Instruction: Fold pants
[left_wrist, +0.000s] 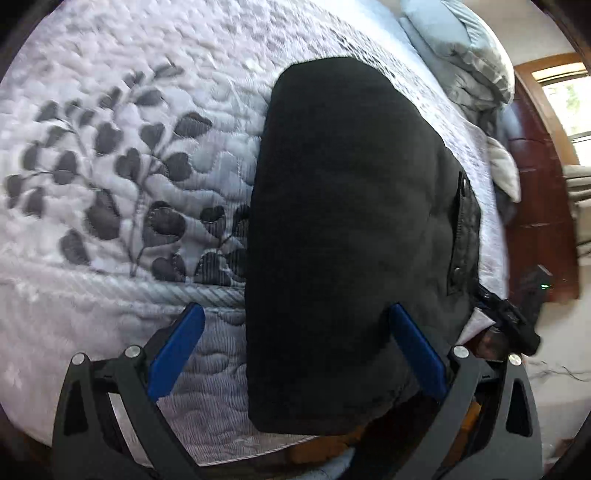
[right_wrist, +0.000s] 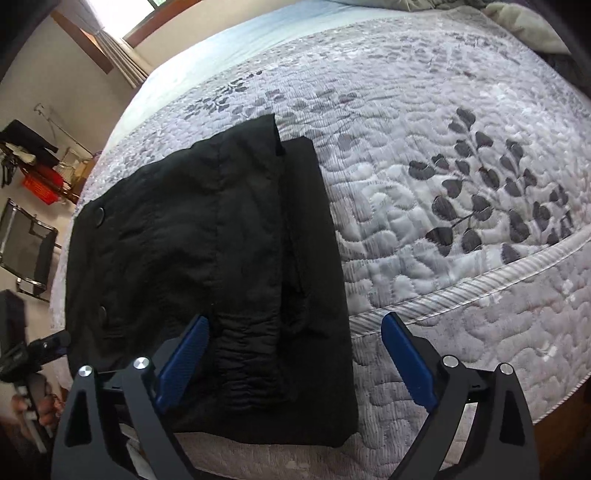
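Black pants (right_wrist: 207, 266), folded, no legible label, on leaf-print quilted bed (right_wrist: 443, 258); left tongs (left_wrist: 295, 354) and right tongs (right_wrist: 295, 358) apart, empty.

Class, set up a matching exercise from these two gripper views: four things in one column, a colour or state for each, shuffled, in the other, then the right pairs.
Things:
1. pants
2. quilt
3. left gripper
4. basket

Descriptions:
A. red, beside the bed
B. black, folded into a block
C. open, holding nothing
D. pale with dark leaf print

Pairs: 1-B, 2-D, 3-C, 4-A
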